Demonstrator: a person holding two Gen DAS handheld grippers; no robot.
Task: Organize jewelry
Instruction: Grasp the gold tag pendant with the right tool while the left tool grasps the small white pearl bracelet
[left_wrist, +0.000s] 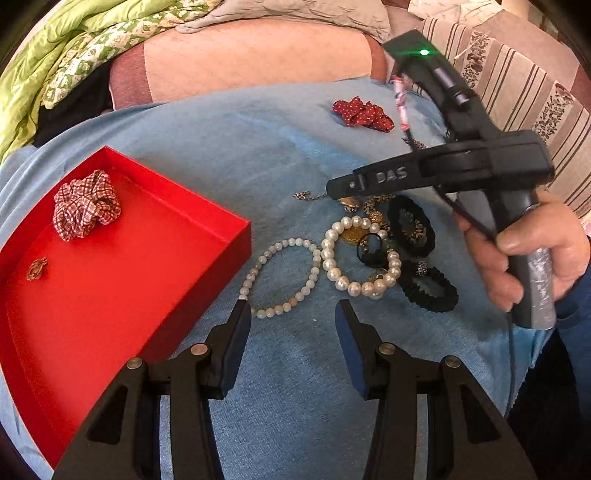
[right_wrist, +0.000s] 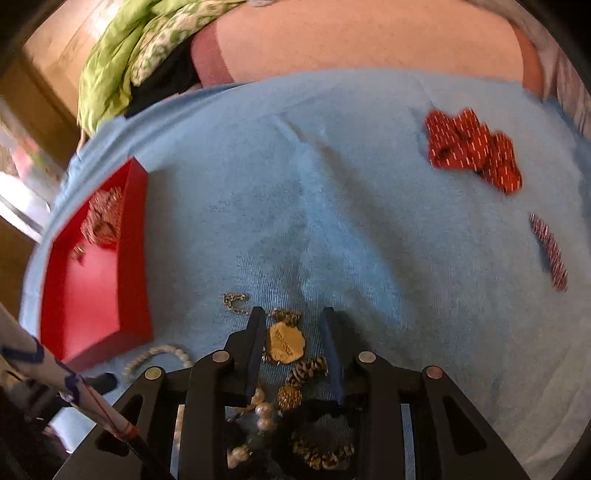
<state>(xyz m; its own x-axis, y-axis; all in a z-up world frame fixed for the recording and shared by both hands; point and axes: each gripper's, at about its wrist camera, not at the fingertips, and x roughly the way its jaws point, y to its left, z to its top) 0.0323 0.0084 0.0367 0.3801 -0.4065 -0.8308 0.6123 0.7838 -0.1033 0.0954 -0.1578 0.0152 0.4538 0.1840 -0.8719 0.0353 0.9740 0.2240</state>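
A red tray (left_wrist: 147, 295) lies at the left on the blue cloth and holds a checked scrunchie (left_wrist: 86, 205) and a small gold piece (left_wrist: 37, 268). A jewelry pile lies to its right: a small pearl bracelet (left_wrist: 282, 277), a large pearl bracelet (left_wrist: 360, 256) and black scrunchies (left_wrist: 428, 288). My left gripper (left_wrist: 293, 315) is open, just in front of the small pearl bracelet. My right gripper (right_wrist: 293, 321) is open, low over the pile, with a gold pendant (right_wrist: 286, 343) and chain between its fingers. It also shows in the left wrist view (left_wrist: 334, 188).
A red dotted scrunchie (right_wrist: 472, 151) and a striped clip (right_wrist: 550, 251) lie at the far right of the cloth. A pink cushion (left_wrist: 255, 59) and a green blanket (left_wrist: 55, 62) lie behind. The tray also shows in the right wrist view (right_wrist: 99, 295).
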